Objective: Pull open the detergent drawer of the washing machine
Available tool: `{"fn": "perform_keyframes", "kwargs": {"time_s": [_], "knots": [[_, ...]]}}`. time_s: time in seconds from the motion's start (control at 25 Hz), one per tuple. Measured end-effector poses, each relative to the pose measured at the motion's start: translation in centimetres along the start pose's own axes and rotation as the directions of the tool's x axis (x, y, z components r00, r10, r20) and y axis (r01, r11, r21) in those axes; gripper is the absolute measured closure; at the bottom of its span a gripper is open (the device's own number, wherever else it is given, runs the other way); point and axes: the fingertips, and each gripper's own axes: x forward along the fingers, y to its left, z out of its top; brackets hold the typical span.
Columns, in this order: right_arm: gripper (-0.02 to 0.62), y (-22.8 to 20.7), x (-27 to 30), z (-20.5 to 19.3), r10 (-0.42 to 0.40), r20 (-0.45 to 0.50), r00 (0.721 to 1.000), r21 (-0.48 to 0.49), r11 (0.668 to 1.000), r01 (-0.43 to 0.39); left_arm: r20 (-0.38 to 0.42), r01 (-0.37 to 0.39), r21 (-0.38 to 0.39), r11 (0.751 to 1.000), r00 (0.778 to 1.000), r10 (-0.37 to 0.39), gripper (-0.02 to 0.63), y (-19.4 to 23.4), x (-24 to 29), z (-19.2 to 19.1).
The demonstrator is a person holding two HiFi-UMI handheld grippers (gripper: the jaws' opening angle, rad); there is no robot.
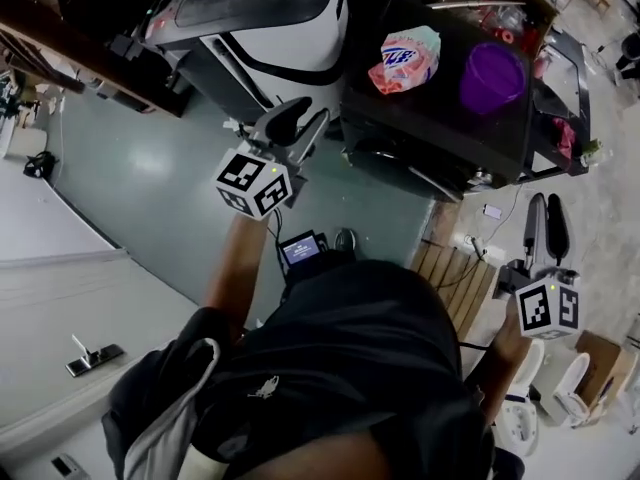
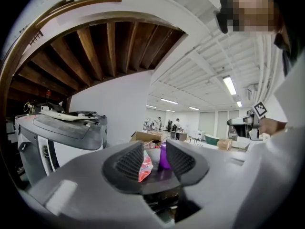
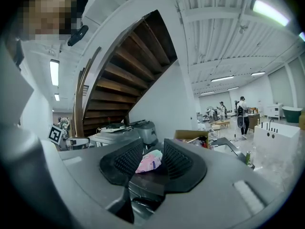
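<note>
The dark washing machine [image 1: 440, 143] stands at the upper right of the head view, with a pink bag [image 1: 405, 60] and a purple cup [image 1: 492, 76] on its top. I cannot make out its detergent drawer. My left gripper [image 1: 302, 123] hangs in the air left of the machine, apart from it, jaws shut on nothing. My right gripper [image 1: 546, 226] is held lower right, beside the machine, jaws close together and empty. In the left gripper view, the left gripper [image 2: 155, 159] points level at the pink bag [image 2: 144, 168] and purple cup [image 2: 163, 157]. The right gripper [image 3: 153, 159] frames the pink bag [image 3: 150, 161].
A white and black appliance [image 1: 270, 28] stands left of the washing machine. A wooden staircase [image 2: 95, 51] rises overhead. A wooden pallet [image 1: 455, 278] lies on the floor by my feet, and white fixtures [image 1: 560, 398] sit at the lower right. People stand far off [image 3: 242, 109].
</note>
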Motion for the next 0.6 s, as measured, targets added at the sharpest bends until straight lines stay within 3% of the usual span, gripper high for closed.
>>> {"fn": "perform_keyframes", "kwargs": {"time_s": [0.32,0.6], "knots": [[0.477,2.7,1.8,-0.8,-0.056,-0.027,0.998,-0.006,0.998,0.056,-0.031,0.049,-0.041,0.998,0.998,-0.051,0.422,3.6,1.1,-2.0],[0.477,4.5,3.6,-0.8,-0.055,-0.001,0.998,-0.035,0.998,0.055,-0.043,0.073,-0.078,0.994,0.996,-0.076,0.422,6.2,2.0,-3.7]]}}
